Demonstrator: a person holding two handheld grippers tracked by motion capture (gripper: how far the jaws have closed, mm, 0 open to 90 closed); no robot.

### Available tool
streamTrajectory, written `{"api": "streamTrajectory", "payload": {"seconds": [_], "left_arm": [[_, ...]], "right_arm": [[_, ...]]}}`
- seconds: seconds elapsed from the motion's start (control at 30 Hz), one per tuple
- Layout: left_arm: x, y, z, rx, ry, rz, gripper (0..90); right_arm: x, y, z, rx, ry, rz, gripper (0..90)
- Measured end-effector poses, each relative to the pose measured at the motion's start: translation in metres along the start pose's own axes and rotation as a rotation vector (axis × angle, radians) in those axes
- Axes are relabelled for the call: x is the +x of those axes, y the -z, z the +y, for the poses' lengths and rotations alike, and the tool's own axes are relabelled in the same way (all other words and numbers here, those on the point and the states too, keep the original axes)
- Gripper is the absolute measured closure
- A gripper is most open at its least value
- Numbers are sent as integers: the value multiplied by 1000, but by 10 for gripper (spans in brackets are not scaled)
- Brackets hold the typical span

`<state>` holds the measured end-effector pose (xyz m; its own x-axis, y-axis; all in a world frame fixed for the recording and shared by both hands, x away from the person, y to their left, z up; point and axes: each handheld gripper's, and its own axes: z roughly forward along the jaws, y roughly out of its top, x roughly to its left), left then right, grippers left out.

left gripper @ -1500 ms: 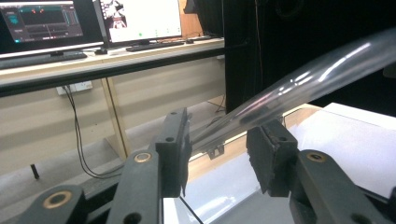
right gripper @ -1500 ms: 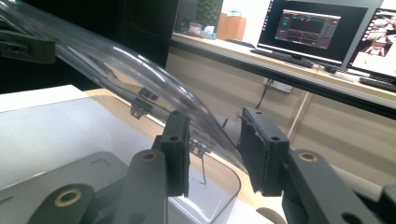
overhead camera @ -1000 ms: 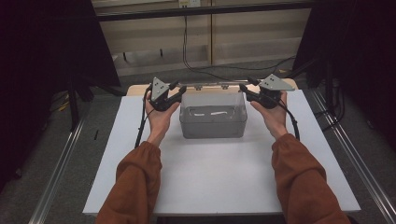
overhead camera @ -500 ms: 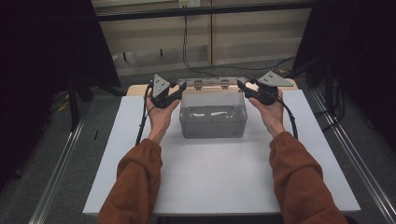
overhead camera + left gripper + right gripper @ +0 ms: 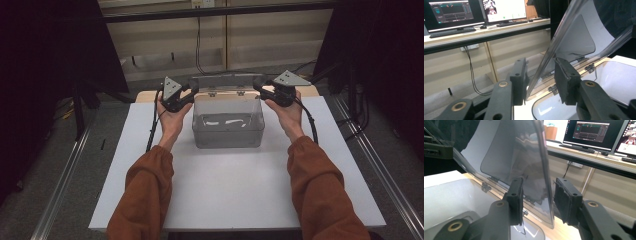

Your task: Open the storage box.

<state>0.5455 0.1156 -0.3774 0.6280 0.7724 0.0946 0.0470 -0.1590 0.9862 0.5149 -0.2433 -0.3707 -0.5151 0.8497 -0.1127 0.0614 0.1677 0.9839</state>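
I have the clear box [image 5: 227, 122] at the far middle of the white tabletop [image 5: 240, 185], its hinged lid [image 5: 225, 81] raised. Left gripper [image 5: 540, 80] and right gripper [image 5: 537, 200] each straddle a lid edge, jaws partly open with gaps visible; the left's have just been closing. I'd pinch evenly and swing both together.

Clear box [image 5: 228, 129], white table [image 5: 240, 190], black grippers, orange sleeves [image 5: 145, 200].
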Motion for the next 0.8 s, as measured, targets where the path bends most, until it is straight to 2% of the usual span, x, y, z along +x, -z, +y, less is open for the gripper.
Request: {"api": "streamTrajectory", "payload": {"seconds": [0.1, 0.27, 0.4, 0.43, 0.53, 0.7, 0.8], "left_arm": [[2, -3, -1, 14, -18, 4, 637], [3, -9, -1, 10, 4, -3, 634], [5, -11, -2, 26, -7, -7, 636], [4, -12, -1, 19, 3, -5, 637], [4, -13, 0, 31, -3, -10, 657], [5, -19, -1, 19, 16, -7, 665], [6, -21, -1, 31, 20, -17, 678]], "right_arm": [[-1, -4, -1, 1, -8, -9, 574], [-4, -9, -6, 8, -22, -8, 576], [-9, -12, -10, 16, -38, -11, 580], [-9, -13, -10, 19, -36, -12, 583], [-8, -14, -9, 13, -26, -7, 594], [-10, -18, -12, 28, -42, -10, 604], [-10, -21, -15, 30, -60, -8, 603]]}}
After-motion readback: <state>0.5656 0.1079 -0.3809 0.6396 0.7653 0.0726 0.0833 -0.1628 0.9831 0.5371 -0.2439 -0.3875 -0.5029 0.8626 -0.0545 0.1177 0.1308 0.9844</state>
